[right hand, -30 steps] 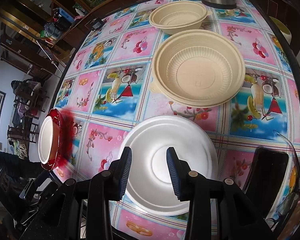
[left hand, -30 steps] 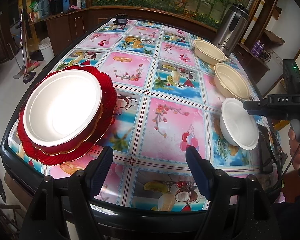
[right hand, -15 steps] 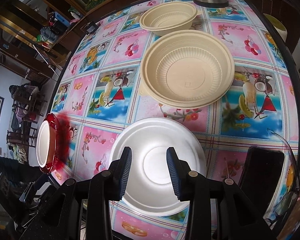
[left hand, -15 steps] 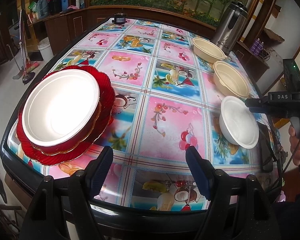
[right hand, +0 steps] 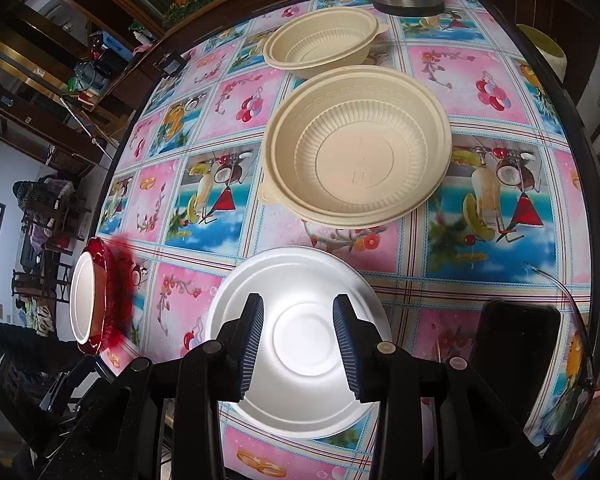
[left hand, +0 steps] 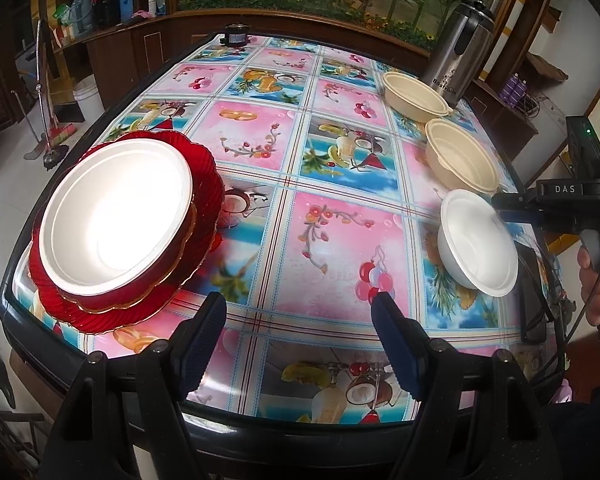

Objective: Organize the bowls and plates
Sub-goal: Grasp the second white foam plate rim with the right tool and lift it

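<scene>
A white bowl (left hand: 116, 216) sits nested in red scalloped plates (left hand: 204, 184) at the table's near left; the stack also shows in the right wrist view (right hand: 112, 292). A second white bowl (right hand: 300, 276) stands on the table at the near right and shows in the left wrist view (left hand: 478, 240). My right gripper (right hand: 298, 334) is open and hovers over this bowl, fingers straddling its middle. Two cream ribbed bowls, one near (right hand: 356, 160) and one far (right hand: 320, 46), stand beyond it. My left gripper (left hand: 300, 338) is open and empty over the table's front edge.
A steel thermos (left hand: 460, 56) stands at the far right behind the cream bowls. A black phone (right hand: 516, 344) with a cable lies near the right edge. A small black object (left hand: 236, 34) sits at the table's far end. The table has a raised dark rim (left hand: 260, 436).
The right gripper has moved back and slightly lower over the white bowl, so the cream bowls look farther off. The left gripper has barely moved. Both stay open.
</scene>
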### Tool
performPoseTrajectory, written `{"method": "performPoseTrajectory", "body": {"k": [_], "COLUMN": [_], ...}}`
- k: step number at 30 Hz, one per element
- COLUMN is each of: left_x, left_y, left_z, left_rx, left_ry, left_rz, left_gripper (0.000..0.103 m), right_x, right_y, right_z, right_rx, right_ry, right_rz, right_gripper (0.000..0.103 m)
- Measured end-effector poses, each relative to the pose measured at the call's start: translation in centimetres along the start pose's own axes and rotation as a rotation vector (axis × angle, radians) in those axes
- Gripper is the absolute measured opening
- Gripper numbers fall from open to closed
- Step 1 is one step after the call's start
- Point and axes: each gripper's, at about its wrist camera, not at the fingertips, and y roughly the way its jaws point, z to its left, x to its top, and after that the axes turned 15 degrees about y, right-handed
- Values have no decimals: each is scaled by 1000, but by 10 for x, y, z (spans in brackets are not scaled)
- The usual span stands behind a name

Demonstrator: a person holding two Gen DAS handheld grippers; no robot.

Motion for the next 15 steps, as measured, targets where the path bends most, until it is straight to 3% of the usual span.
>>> {"method": "performPoseTrajectory", "body": {"k": [15], "left_x": [10], "left_y": [11], "left_z": [-13], "left_rx": [-22], "left_ry": [39], "left_rz": [16], "left_gripper": [74], "right_x": [8], "right_y": [-5], "right_z": [-19], "right_rx": [-6], "right_ry": [30], "right_rz": [-14], "right_gripper": [39]}}
